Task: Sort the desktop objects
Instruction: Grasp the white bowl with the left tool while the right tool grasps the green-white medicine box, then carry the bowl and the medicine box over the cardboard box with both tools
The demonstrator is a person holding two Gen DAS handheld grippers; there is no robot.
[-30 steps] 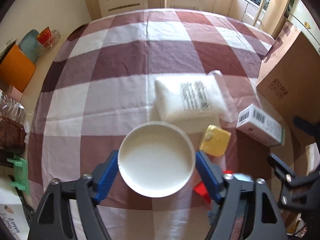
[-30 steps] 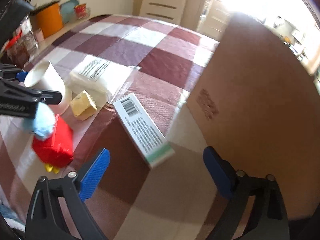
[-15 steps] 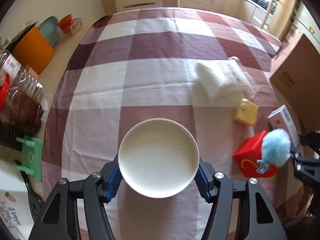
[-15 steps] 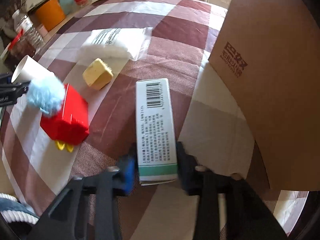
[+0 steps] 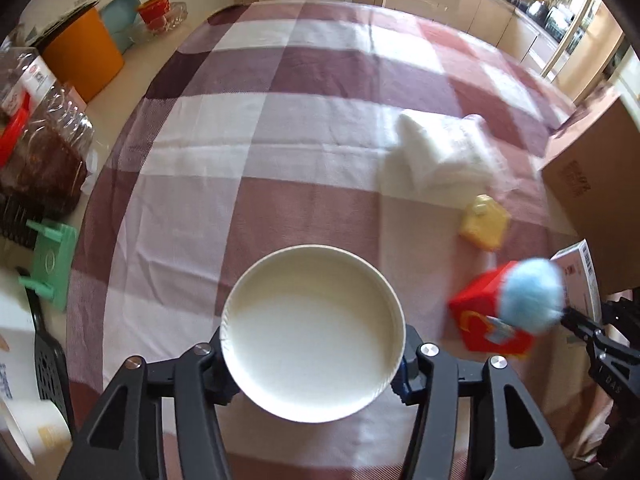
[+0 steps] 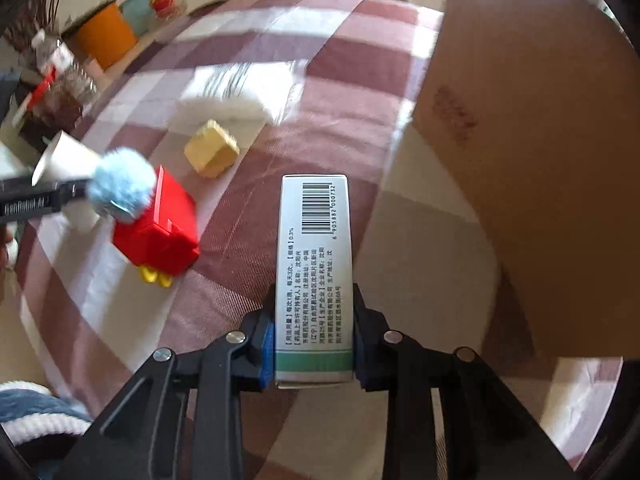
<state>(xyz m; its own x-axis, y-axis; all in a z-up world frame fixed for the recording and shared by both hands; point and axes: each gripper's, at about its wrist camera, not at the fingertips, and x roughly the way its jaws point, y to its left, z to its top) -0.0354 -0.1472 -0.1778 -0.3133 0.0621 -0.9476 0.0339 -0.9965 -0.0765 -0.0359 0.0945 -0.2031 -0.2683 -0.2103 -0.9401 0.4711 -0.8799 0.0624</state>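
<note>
Since a second ago our right gripper (image 6: pixel 314 354) has clamped the box (image 6: pixel 314 272); our left gripper (image 5: pixel 314 364), jaws closing, carried the cup (image 5: pixel 312 344) leftward.

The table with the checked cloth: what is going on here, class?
A person is sorting things with a gripper in each hand. The left gripper has a white paper cup between its fingers, which are closing on it. The right gripper is shut on a white medicine box. A red box, a yellow block and a white packet lie on the checked cloth.
</note>
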